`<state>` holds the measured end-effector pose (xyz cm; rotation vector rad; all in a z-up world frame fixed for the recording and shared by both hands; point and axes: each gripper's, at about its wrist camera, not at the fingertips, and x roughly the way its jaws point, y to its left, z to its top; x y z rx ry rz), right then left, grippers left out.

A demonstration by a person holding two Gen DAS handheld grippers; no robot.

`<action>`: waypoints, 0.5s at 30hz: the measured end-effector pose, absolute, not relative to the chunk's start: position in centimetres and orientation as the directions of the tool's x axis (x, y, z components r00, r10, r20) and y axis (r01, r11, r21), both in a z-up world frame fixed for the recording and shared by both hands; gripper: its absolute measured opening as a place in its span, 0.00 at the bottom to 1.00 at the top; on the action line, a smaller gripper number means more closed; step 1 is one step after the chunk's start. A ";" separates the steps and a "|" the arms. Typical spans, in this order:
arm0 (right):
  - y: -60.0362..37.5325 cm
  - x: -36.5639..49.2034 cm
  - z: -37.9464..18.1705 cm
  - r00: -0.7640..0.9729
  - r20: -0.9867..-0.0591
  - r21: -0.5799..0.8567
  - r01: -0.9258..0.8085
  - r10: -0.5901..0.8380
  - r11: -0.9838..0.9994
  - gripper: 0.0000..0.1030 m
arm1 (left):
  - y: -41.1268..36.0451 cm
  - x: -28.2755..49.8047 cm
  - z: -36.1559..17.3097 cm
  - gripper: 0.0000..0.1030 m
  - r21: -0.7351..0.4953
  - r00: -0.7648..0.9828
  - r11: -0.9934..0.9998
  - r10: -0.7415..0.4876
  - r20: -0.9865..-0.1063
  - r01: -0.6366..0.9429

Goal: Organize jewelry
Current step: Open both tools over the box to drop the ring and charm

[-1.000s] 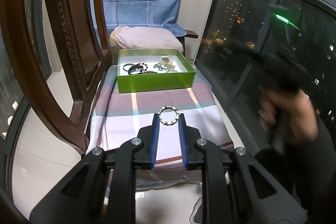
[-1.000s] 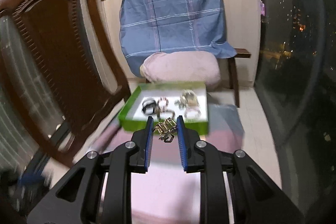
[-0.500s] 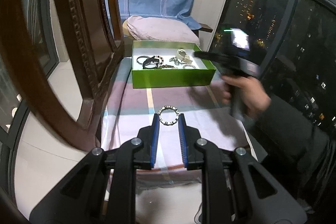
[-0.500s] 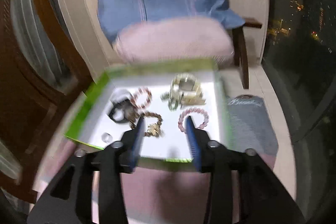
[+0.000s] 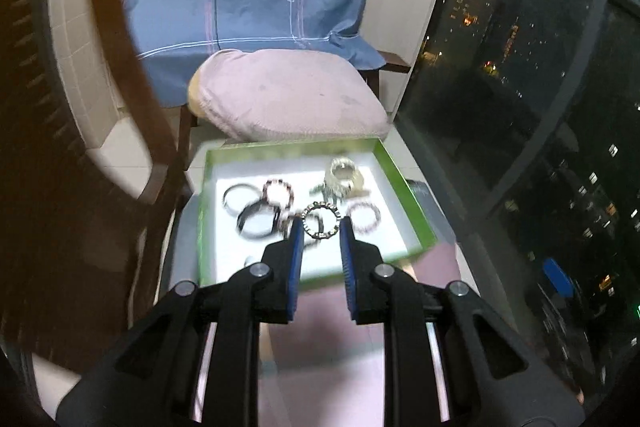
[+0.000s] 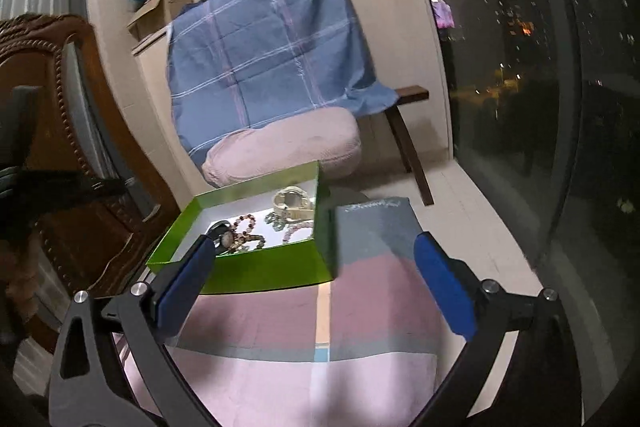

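A green box (image 5: 416, 205) with a white floor holds several bracelets, a black band (image 5: 256, 221) and a gold watch (image 5: 346, 171). My left gripper (image 5: 320, 225) is shut on a silver beaded bracelet (image 5: 320, 221) and holds it above the box's near half. In the right wrist view the same green box (image 6: 260, 267) sits ahead on the left, with the watch (image 6: 294, 203) inside. My right gripper (image 6: 314, 255) is wide open and empty, pulled back above the pink cloth near the box's front right corner.
The box stands on a pink and grey striped cloth (image 6: 332, 339) over a narrow table. A chair with a pink cushion (image 5: 288, 95) and blue plaid cloth (image 6: 264, 67) stands behind. A carved wooden chair back (image 6: 52, 131) is at left, dark window glass (image 6: 520, 107) at right.
My left gripper carried the silver bracelet forward from the cloth to above the box. My right gripper let its jewelry go into the box, opened wide and drew back to the right.
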<state>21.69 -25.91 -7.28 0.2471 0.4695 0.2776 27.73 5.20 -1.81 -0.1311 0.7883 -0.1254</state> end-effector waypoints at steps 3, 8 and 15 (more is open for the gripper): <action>-26.3 22.2 -7.5 0.853 -0.413 0.314 -0.196 0.320 0.929 0.94 | 3.6 32.7 -3.4 0.18 -0.161 0.654 0.985 -0.160 -0.739 0.059; -26.2 22.8 -7.9 0.847 -0.428 0.313 -0.188 0.315 0.931 0.94 | 1.7 37.8 -6.5 0.40 -0.117 0.600 0.993 -0.109 -0.792 0.026; -26.0 22.4 -7.6 0.846 -0.423 0.299 -0.208 0.325 0.931 0.94 | 2.1 30.8 -3.0 0.89 -0.098 0.706 0.995 -0.091 -0.702 0.031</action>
